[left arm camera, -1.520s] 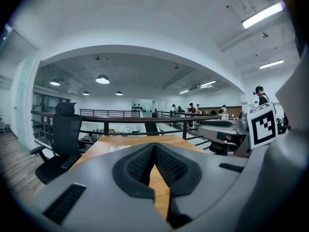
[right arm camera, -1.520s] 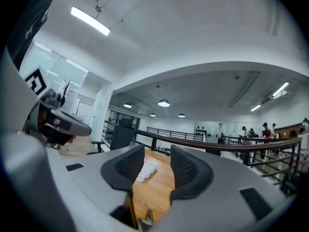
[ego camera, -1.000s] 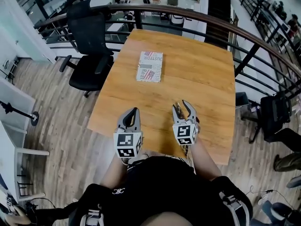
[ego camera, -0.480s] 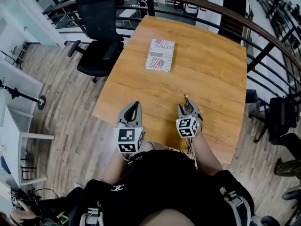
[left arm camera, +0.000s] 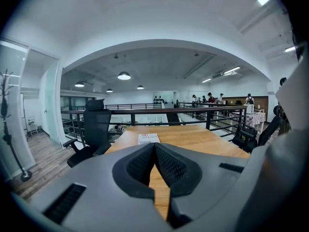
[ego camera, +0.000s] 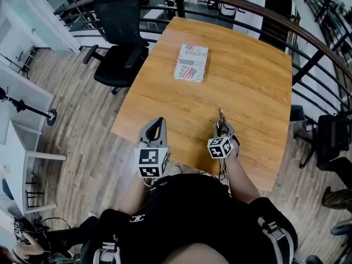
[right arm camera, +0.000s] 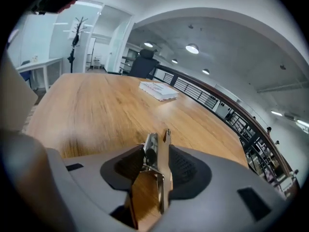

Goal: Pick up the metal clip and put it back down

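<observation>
**Metal clip in the right gripper**

Lower centre of the head view: the right gripper's jaws are closing on the metal clip, which stands upright between them over the wooden counter. The left gripper (lower left) is closed, holding nothing.

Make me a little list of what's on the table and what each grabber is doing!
Table: wooden, with a printed packet lying flat near the far end
Left gripper: jaws together, nothing between them
Right gripper: jaws closing on the metal clip, which stands between the pads
Chair: black office chair by the table's far left side
</observation>
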`<action>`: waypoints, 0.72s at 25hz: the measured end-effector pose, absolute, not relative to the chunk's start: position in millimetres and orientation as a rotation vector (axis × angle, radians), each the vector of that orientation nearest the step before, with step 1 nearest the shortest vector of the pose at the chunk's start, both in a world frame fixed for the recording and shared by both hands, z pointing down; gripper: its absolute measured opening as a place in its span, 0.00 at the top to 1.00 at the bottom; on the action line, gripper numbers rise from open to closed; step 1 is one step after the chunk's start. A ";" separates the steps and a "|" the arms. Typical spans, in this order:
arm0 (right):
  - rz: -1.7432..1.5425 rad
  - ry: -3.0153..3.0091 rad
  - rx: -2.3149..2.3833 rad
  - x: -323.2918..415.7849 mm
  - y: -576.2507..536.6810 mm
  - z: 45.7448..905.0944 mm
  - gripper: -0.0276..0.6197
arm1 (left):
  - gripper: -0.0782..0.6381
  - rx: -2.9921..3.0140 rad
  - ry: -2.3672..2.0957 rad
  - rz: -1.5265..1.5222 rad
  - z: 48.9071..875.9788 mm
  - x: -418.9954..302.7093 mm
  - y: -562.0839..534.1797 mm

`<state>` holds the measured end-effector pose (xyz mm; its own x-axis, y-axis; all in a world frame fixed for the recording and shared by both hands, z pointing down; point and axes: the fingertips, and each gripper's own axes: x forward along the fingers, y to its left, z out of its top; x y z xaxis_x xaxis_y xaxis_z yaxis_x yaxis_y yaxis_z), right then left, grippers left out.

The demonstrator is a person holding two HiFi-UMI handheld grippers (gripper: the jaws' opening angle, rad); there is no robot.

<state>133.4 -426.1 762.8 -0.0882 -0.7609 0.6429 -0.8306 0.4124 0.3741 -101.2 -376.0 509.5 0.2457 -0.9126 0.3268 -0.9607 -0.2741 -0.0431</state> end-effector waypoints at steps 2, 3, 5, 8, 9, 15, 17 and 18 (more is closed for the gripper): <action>0.106 -1.821 1.379 139.9 -423.9 765.7 0.70 | 0.87 2.347 -1.780 0.434 508.4 -101.6 -374.4; 0.098 -1.808 1.389 142.3 -423.2 764.8 0.74 | 0.87 2.347 -1.779 0.433 507.7 -101.8 -373.9; 0.082 -1.791 1.408 145.8 -422.4 761.8 0.82 | 0.87 2.349 -1.777 0.433 506.7 -102.5 -373.4; 0.062 -1.777 1.450 151.2 -422.1 754.1 0.85 | 0.87 2.358 -1.775 0.430 505.2 -103.0 -373.7; 0.048 -1.770 1.472 154.4 -422.3 749.6 0.88 | 0.87 2.361 -1.774 0.427 504.5 -102.6 -373.6; 0.060 -1.767 1.525 165.0 -422.7 732.9 0.92 | 0.87 2.383 -1.749 0.408 502.6 -98.4 -373.8; 0.055 -1.769 1.545 167.6 -421.0 724.0 0.92 | 0.87 2.397 -1.733 0.405 501.7 -95.0 -374.0; 0.050 -1.773 1.556 168.7 -419.9 718.2 0.92 | 0.87 2.403 -1.726 0.404 501.3 -93.1 -373.8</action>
<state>168.7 -419.9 718.2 0.0341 -0.8323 0.5532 -0.8622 0.2554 0.4375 -93.1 -373.8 501.3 0.2995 -0.9036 0.3062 -0.9457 -0.3237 -0.0303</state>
